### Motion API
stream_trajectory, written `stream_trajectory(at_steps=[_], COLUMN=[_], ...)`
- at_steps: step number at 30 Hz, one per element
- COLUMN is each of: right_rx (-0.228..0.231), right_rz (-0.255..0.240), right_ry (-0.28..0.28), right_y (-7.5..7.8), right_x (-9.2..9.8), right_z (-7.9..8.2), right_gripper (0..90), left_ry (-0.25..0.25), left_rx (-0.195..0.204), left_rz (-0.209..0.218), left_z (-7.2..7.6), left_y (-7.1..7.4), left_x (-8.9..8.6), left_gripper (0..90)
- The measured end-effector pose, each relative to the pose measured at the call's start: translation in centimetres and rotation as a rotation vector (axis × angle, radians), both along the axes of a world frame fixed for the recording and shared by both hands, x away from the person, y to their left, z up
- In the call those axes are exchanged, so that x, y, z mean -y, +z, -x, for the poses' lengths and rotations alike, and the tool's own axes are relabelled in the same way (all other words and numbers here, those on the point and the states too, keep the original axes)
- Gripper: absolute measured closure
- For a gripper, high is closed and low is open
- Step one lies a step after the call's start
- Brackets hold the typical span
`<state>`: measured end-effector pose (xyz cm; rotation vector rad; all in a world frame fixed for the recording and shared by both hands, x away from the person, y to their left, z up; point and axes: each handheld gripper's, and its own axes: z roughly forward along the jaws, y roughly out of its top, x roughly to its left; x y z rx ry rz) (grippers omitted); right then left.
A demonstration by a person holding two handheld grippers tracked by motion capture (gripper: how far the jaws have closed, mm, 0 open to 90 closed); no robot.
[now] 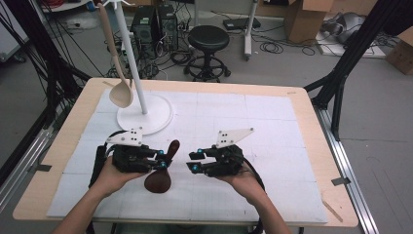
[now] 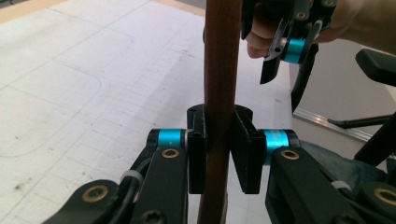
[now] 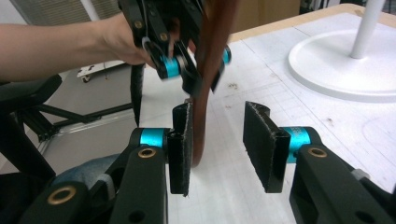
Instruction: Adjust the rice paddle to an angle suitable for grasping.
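A dark brown wooden spoon [image 1: 158, 182] hangs bowl-down just above the white mat, handle up. My left gripper [image 1: 161, 159] is shut on its handle; in the left gripper view both pads of the left gripper [image 2: 219, 149] press the spoon's handle [image 2: 222, 70]. My right gripper [image 1: 194, 161] faces it from the right, open. In the right gripper view the right gripper [image 3: 222, 144] has wide jaws, with the spoon [image 3: 205, 93] beside one pad and a clear gap to the other. The left gripper [image 3: 196, 65] shows beyond it.
A white stand [image 1: 146, 114] with a round base sits at the mat's far left. A pale wooden spoon [image 1: 120, 92] hangs from its top. The white mat [image 1: 272, 126] covers most of the wooden table. A black stool [image 1: 208, 39] and boxes stand on the floor beyond.
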<state>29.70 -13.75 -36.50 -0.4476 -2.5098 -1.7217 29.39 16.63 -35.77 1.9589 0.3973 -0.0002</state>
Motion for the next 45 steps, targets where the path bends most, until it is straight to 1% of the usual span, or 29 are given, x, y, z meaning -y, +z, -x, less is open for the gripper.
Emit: stream_trajectory(at_steps=[4, 9, 19, 22, 24, 27, 31, 35, 40, 45], right_rx=[0.002, 0.005, 0.018, 0.023, 0.017, 0.019, 0.013, -0.002, -0.006, -0.008], right_rz=[0.01, 0.035, 0.047, 0.066, 0.071, 0.079, 0.094, 0.096, 0.099, 0.106], right_ry=[-0.027, -0.066, -0.183, -0.215, -0.23, -0.252, -0.289, -0.326, -0.365, -0.386], right_y=[-0.2, -0.5, -0.7, -0.9, -1.0, -1.3, -1.7, -2.0, -2.5, -2.8], right_x=[0.9, 2.1, 5.1, 6.0, 6.6, 7.4, 8.3, 9.2, 10.2, 11.1], right_z=[0.1, 0.2, 0.2, 0.3, 0.3, 0.4, 0.4, 0.4, 0.4, 0.6], right_gripper=[61.1, 56.2, 45.3, 41.3, 40.0, 37.3, 31.9, 26.8, 23.4, 22.4], left_ry=[0.018, 0.034, 0.055, 0.061, 0.062, 0.072, 0.08, 0.094, 0.11, 0.119], left_rx=[0.006, 0.014, 0.017, 0.017, 0.021, 0.023, 0.027, 0.025, 0.033, 0.042], left_rz=[0.023, 0.035, 0.047, 0.051, 0.054, 0.06, 0.056, 0.066, 0.07, 0.079], left_z=[-0.1, -0.3, -0.9, -1.0, -1.1, -1.2, -1.5, -1.8, -2.1, -2.2], left_y=[0.3, 0.7, 1.3, 1.6, 1.8, 2.2, 2.7, 3.3, 4.0, 4.7], left_x=[-0.4, -0.8, -1.6, -1.8, -2.1, -2.4, -2.9, -3.5, -4.0, -4.4], left_gripper=[77.6, 77.8, 77.8, 77.8, 77.8, 77.8, 77.8, 77.8, 77.8, 77.8])
